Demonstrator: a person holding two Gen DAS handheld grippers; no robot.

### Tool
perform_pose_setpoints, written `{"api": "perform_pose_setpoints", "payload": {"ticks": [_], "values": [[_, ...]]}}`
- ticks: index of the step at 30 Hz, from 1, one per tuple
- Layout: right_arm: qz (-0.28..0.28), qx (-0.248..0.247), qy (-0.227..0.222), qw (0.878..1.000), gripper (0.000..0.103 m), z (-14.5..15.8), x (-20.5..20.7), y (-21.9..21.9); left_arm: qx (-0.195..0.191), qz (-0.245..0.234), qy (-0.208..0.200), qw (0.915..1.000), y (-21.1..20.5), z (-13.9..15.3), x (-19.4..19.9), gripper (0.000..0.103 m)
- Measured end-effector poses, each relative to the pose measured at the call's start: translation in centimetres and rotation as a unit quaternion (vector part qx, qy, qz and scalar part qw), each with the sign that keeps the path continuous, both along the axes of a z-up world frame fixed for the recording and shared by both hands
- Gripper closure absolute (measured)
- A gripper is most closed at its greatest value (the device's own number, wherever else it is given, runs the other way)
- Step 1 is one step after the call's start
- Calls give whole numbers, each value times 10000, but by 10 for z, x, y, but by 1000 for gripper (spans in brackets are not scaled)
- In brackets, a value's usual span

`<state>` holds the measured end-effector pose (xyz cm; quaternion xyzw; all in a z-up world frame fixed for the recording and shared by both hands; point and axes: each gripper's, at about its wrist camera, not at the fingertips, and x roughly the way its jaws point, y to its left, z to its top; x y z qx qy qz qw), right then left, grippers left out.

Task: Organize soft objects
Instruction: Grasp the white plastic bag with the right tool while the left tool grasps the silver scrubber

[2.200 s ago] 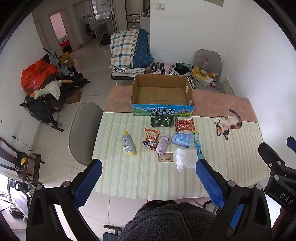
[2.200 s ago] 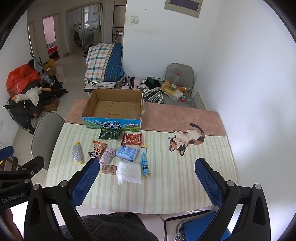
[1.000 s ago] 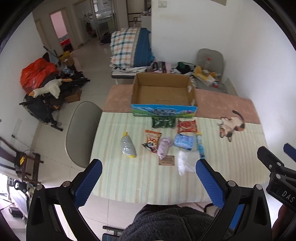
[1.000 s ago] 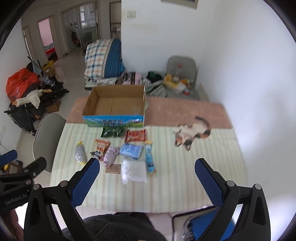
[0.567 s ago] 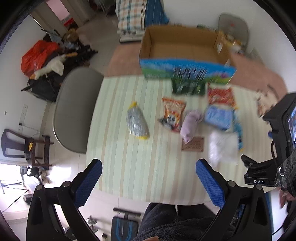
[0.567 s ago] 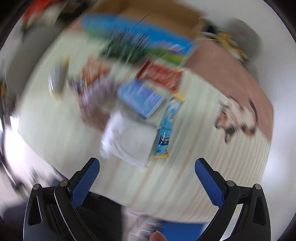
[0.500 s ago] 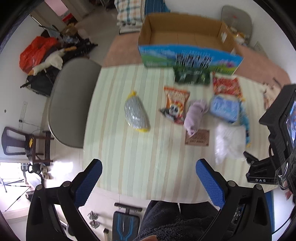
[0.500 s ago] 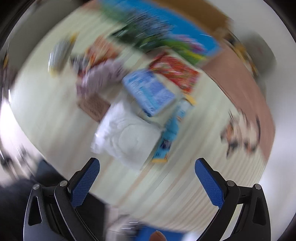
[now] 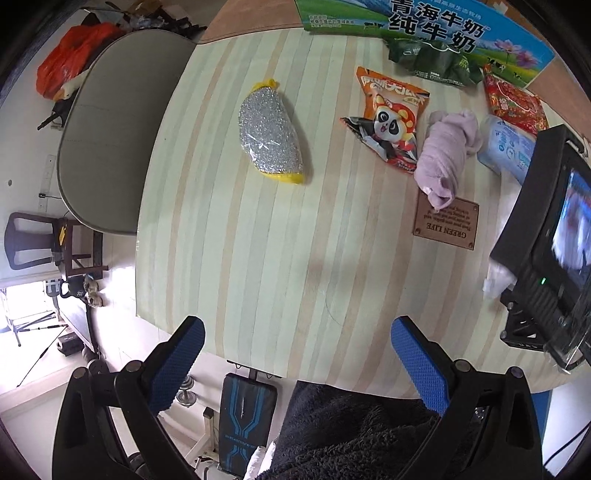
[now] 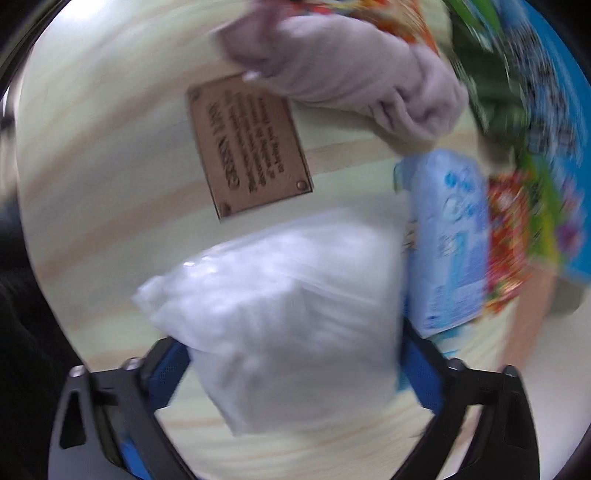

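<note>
Soft packets lie on the striped table point(image 9: 258, 229): a silver and yellow pouch point(image 9: 271, 134), an orange panda snack bag point(image 9: 391, 118), a lilac rolled cloth point(image 9: 445, 155), a blue tissue pack point(image 9: 506, 147), a red packet point(image 9: 515, 103) and a green packet point(image 9: 432, 61). My left gripper point(image 9: 299, 362) is open and empty above the near table edge. My right gripper point(image 10: 291, 369) is open, its fingers on either side of a white plastic bag point(image 10: 280, 280). The right view is blurred. The cloth point(image 10: 343, 77) and tissue pack point(image 10: 450, 240) lie beyond the bag.
The milk carton box point(image 9: 424, 22) stands at the table's far side. A brown plaque point(image 9: 447, 223) lies on the table by the cloth. A grey chair point(image 9: 114, 129) stands at the left. The right gripper's body point(image 9: 550, 236) hangs over the table's right.
Both grippers have dropped from high above towards the table. The right gripper has swung down fast around the white bag; the left now hovers over the near edge.
</note>
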<state>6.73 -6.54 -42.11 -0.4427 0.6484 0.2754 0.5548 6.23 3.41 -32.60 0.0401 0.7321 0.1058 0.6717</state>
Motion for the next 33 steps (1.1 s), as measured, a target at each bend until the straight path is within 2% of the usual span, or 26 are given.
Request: {"api": "perform_pose_setpoints", "payload": {"ticks": [3, 4, 5, 7, 8, 9, 10, 11, 13, 14, 17, 19, 22, 24, 25, 28, 29, 31, 32, 33], "values": [[-1256, 497, 162, 9907, 12, 11, 26, -18, 62, 120, -35, 9999, 2, 4, 5, 0], [-1694, 644, 256, 9831, 12, 13, 33, -26, 51, 186, -39, 9998, 4, 5, 7, 0], [-2257, 825, 421, 9698, 12, 15, 41, -36, 27, 233, -30, 9997, 4, 3, 10, 0], [-3558, 1266, 1037, 9201, 11, 16, 57, -64, -23, 322, -39, 9995, 5, 3, 15, 0], [-3982, 1487, 1333, 8953, 11, 17, 61, -74, -49, 347, -52, 9994, 5, 3, 18, 0], [-4234, 1625, 1538, 8779, 10, 19, 65, -82, -79, 360, -57, 9993, 5, 3, 20, 0], [-4301, 1651, 1495, 8749, 8, 24, 67, -86, -124, 368, -69, 9992, 5, 3, 22, 0], [-4293, 1672, 1331, 8775, 5, 31, 69, -88, -166, 366, -80, 9992, 6, 3, 25, 0], [-4200, 1662, 918, 8874, 3, 50, 74, -91, -253, 359, -76, 9990, 9, 0, 33, 0], [-4153, 1593, 855, 8915, 2, 52, 75, -90, -320, 373, -69, 9988, 12, -1, 37, 0], [-4057, 1133, 893, 9026, 2, 33, 61, -70, -517, 484, -24, 9975, 30, -9, 53, 0], [-4090, 849, 907, 9040, 3, 21, 53, -61, -631, 612, -20, 9961, 50, -14, 68, 0], [-4401, 594, 842, 8920, 3, 11, 48, -57, -890, 1008, -116, 9909, 87, -21, 91, 0], [-4787, 465, 718, 8738, 14, 6, 49, -60, -1091, 1223, -96, 9864, 109, -32, 107, 7], [-4900, 386, 611, 8687, 18, 5, 47, -60, -1171, 1309, -65, 9844, 117, -39, 114, 8], [-5264, 395, 507, 8478, 19, 6, 50, -66, -1318, 1352, 124, 9819, 130, -64, 134, 9], [-5325, 366, 491, 8442, 19, 5, 50, -66, -1324, 1346, 190, 9818, 131, -72, 139, 9], [-5323, 304, 463, 8448, 18, 11, 58, -73, -1381, 1261, 341, 9818, 130, -88, 146, 9], [-5324, 280, 440, 8449, 18, 9, 57, -71, -1381, 1213, 417, 9821, 128, -94, 148, 14], [-5327, 253, 423, 8449, 18, 4, 56, -65, -1401, 1173, 482, 9820, 127, -99, 148, 25]]}}
